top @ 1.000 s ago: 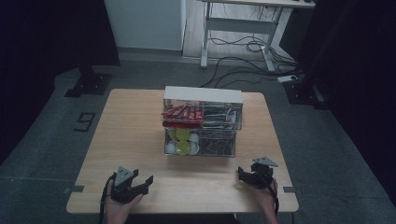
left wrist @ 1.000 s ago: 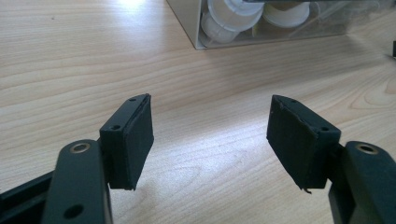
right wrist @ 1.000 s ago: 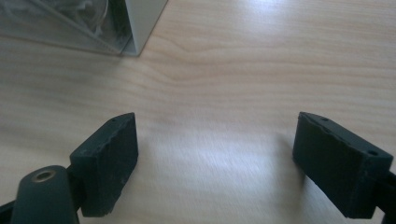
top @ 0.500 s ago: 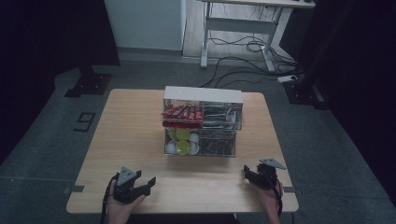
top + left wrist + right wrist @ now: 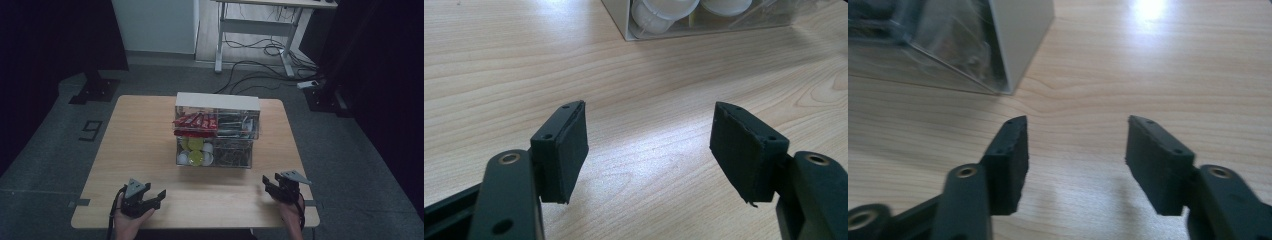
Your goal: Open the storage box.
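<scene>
Right tongs [image 5: 274, 186] narrowed, empty | left tongs [image 5: 150, 197] apart, unmoved

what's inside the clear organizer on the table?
Clear organizer: red packets upper left, dark items upper right, white and yellow-green cups lower left, a dark tangle lower right. The white top hides whatever sits at the back.
</scene>
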Demonstrator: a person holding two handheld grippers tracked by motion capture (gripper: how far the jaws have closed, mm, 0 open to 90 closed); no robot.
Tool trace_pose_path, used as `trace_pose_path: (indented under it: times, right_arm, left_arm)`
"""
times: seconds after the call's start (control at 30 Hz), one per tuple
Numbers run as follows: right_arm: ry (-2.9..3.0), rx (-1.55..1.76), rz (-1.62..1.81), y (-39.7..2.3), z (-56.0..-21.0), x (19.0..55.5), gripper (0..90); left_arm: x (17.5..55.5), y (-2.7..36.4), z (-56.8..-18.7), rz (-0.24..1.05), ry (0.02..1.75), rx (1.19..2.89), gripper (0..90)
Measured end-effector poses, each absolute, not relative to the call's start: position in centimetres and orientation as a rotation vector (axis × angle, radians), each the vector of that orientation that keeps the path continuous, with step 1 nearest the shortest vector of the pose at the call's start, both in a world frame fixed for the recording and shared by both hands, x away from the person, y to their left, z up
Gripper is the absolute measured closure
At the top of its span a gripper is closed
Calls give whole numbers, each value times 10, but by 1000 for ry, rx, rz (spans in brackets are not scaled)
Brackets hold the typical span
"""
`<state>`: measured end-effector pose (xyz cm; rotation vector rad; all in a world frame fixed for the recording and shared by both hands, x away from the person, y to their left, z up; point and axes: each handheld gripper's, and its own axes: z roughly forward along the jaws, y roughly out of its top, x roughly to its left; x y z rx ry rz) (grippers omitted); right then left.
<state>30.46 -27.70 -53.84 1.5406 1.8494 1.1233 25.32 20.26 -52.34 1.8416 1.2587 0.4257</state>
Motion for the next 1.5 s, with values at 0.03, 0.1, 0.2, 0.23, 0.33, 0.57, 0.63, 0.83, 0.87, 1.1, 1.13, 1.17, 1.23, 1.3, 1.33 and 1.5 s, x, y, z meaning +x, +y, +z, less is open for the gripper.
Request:
trace_pose_path:
  times: [0.03, 0.1, 0.2, 0.23, 0.33, 0.57, 0.63, 0.83, 0.87, 1.1, 1.13, 1.17, 1.23, 1.3, 1.33, 1.5]
  right_arm:
    - [1861, 1533, 1147, -277, -537, 304, 494]
    - [1885, 1515, 1174, -277, -534, 302, 523]
    - [1905, 1491, 1189, -276, -530, 300, 554]
    - [1903, 1484, 1194, -275, -529, 299, 569]
    - [1891, 1461, 1217, -274, -523, 296, 616]
    - [1884, 1405, 1245, -272, -510, 289, 725]
    - [1859, 1391, 1254, -272, -508, 287, 782]
    - [1854, 1376, 1289, -270, -502, 285, 859]
    - [1856, 1370, 1295, -269, -502, 285, 865]
    - [1928, 1330, 1338, -253, -500, 289, 891]
    - [1941, 1326, 1342, -251, -500, 290, 891]
    - [1946, 1326, 1351, -250, -500, 291, 891]
    - [1958, 1330, 1371, -247, -500, 293, 892]
    - [1970, 1326, 1380, -243, -500, 294, 891]
    - [1974, 1320, 1380, -241, -500, 295, 891]
    - [2007, 1293, 1389, -230, -499, 299, 892]
  left_arm:
    - [253, 203, -523, 425, 1259, 1841, 317]
    - [253, 203, -523, 426, 1259, 1840, 317]
    - [253, 202, -522, 428, 1257, 1840, 317]
    - [253, 202, -522, 428, 1258, 1841, 317]
    - [253, 203, -523, 427, 1260, 1841, 316]
    - [254, 203, -524, 425, 1263, 1842, 315]
    - [253, 203, -524, 426, 1262, 1842, 314]
    - [254, 202, -526, 424, 1266, 1850, 311]
    - [255, 202, -526, 422, 1268, 1852, 311]
    - [257, 202, -528, 394, 1276, 1850, 308]
    - [256, 203, -528, 405, 1277, 1855, 307]
    - [257, 203, -528, 414, 1279, 1855, 307]
    - [257, 204, -528, 426, 1285, 1859, 307]
    - [257, 205, -529, 421, 1288, 1852, 307]
    - [257, 205, -528, 416, 1287, 1851, 307]
    - [256, 205, -524, 422, 1279, 1851, 306]
